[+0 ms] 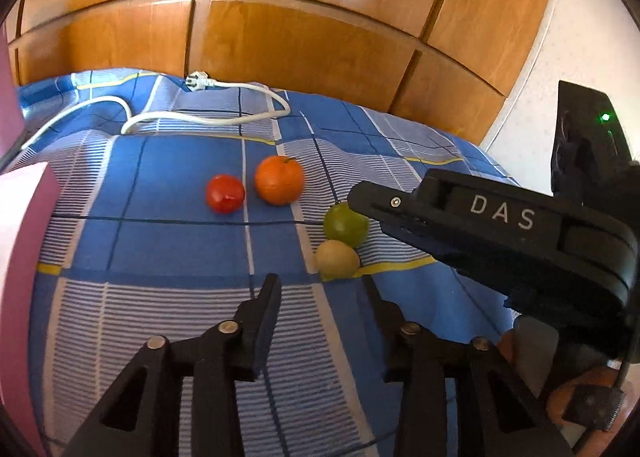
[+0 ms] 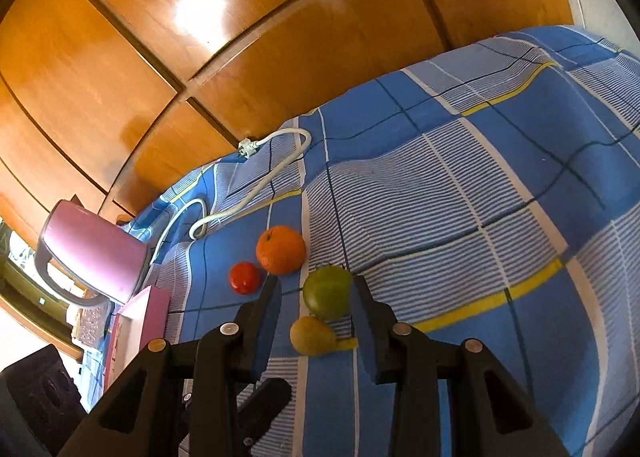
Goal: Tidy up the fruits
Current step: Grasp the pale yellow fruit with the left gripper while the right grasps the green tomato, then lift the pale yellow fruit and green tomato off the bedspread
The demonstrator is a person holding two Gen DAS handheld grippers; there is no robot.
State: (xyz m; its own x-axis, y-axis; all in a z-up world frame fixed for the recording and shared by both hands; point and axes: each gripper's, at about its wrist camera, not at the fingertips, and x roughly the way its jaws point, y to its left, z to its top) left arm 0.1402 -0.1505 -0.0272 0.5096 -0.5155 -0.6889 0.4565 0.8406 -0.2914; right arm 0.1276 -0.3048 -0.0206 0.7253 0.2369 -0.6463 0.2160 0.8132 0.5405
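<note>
Four fruits lie on the blue checked bedspread: a red tomato, an orange, a green round fruit and a yellow-green pear-like fruit. My left gripper is open and holds nothing, its tips just short of the yellow-green fruit. My right gripper comes in from the right, with its tip over the green fruit's upper edge. Its jaws stand apart, framing the green and yellow-green fruits without pressing either.
A white power cable with a plug loops across the far bedspread. A pink kettle and a pink box stand at the left. Wooden wardrobe doors rise behind the bed.
</note>
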